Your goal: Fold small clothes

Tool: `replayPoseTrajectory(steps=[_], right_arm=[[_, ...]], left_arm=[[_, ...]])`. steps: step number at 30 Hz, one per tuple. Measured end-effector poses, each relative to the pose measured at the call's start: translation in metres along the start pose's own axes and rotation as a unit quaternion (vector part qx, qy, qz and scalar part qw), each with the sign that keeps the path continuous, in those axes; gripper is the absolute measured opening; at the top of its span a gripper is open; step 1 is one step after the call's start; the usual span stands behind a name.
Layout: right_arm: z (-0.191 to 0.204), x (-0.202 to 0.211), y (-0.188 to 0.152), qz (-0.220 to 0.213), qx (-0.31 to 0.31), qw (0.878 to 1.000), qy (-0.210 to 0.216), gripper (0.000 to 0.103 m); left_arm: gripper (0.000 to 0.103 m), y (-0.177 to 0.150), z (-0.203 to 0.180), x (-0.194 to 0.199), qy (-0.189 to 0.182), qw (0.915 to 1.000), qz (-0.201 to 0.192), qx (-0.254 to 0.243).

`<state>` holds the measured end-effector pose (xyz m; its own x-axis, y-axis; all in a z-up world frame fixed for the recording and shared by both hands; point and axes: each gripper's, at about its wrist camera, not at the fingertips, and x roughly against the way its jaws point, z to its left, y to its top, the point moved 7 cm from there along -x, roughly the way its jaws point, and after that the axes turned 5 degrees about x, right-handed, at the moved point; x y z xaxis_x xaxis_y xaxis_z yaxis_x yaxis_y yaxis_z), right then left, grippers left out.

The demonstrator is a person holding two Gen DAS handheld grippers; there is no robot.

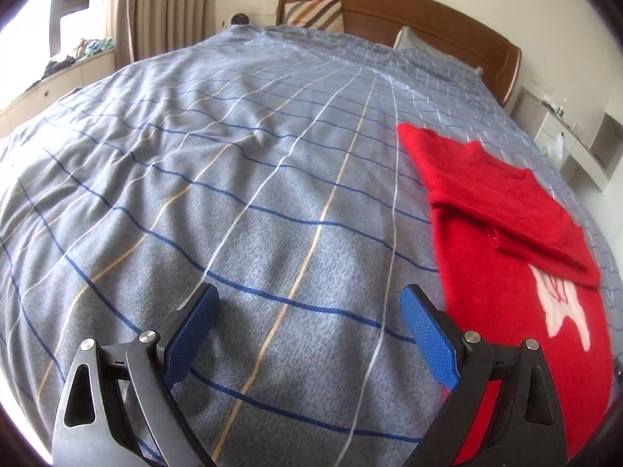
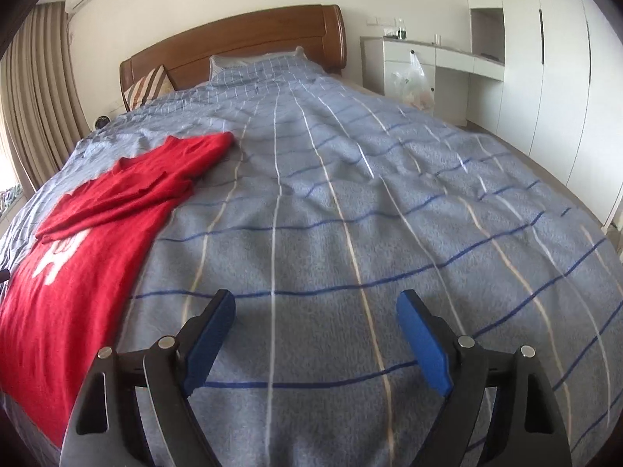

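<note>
Lying flat on the bed (image 1: 233, 179), the red top (image 1: 506, 233) sits between the two tools: at about 3 o'clock in the left wrist view and at about 9 o'clock in the right wrist view, so each hand flanks one side of it. Its upper part, sleeves included, looks already folded across the body, leaving a narrow strip with a white print showing below; that shape suits a final fold from hem toward collar, by my judgement. The left tool (image 1: 309, 313) has its blue pads spread wide apart over bare cover, its right pad just beside the top's edge, holding nothing. The right tool (image 2: 315, 313) is likewise spread wide and empty over the cover, the top well off to its left. Both seem poised low and open, ready to take the near edge.
</note>
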<state>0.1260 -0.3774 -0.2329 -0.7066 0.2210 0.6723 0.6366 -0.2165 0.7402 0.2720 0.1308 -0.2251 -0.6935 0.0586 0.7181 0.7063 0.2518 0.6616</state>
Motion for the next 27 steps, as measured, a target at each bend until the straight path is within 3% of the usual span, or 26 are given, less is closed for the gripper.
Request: replayPoseTrajectory(steps=[8,27], right_arm=[[0.002,-0.012,-0.011,-0.004,0.017,1.000,-0.010,0.101],[0.005,-0.016,-0.011,-0.014,0.024,0.999,-0.019,0.103]], left_arm=[[0.102,-0.010,0.001,-0.009,-0.020,0.9995,-0.010,-0.020],[0.102,-0.014,-0.001,-0.007,-0.019,0.9992,-0.022,-0.028]])
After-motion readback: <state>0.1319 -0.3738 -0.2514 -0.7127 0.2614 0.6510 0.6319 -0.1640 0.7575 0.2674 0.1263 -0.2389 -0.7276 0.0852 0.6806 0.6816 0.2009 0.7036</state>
